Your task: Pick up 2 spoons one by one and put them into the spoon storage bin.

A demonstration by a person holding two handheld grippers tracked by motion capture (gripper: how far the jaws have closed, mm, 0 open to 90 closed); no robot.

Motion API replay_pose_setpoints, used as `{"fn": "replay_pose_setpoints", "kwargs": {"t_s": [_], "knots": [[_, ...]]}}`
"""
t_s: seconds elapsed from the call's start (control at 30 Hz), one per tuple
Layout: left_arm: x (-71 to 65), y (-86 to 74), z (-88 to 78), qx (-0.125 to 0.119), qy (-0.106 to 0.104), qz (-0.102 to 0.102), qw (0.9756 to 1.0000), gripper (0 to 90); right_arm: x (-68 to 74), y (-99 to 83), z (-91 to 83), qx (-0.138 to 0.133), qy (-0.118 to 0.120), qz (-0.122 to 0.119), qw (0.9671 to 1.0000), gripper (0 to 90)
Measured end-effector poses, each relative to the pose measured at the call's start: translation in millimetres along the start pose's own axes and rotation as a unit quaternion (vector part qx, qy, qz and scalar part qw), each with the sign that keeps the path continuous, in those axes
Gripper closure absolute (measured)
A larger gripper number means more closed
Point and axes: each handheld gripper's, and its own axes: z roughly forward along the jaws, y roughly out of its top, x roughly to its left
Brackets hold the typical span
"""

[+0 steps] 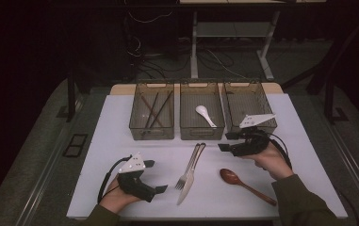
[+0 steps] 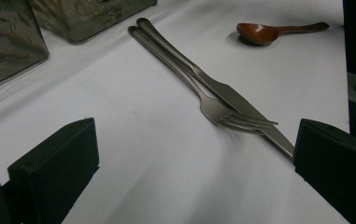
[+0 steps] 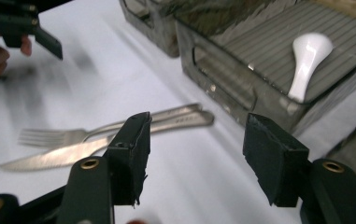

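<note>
Fig.: my right claw (image 1: 224,141), jaws apart & empty, hovers near the fork (image 3: 68,136) & knife (image 3: 96,145) handle ends at tabletop centre, long axes running toward the near edge; left claw (image 1: 156,176), also open, idles by the tines.
</note>
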Motion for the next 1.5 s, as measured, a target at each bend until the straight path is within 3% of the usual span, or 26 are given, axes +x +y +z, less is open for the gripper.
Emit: {"fn": "replay_pose_setpoints", "kwargs": {"t_s": [0.6,1.03,1.5], "knots": [[0.5,0.2,0.6,0.002,-0.001,0.001,1.0000,0.0,13.1,-47.3,-18.3,0.020,0.000,0.014,0.9997,40.8],[-0.2,0.4,1.1,0.005,0.000,0.002,1.0000,0.0,25.5,-74.5,-21.1,0.037,-0.003,0.023,0.9990,45.1],[0.2,-0.2,2.1,0.007,-0.001,0.002,1.0000,0.0,28.0,-79.3,-9.5,0.065,0.004,0.011,0.9978,51.6]]}}
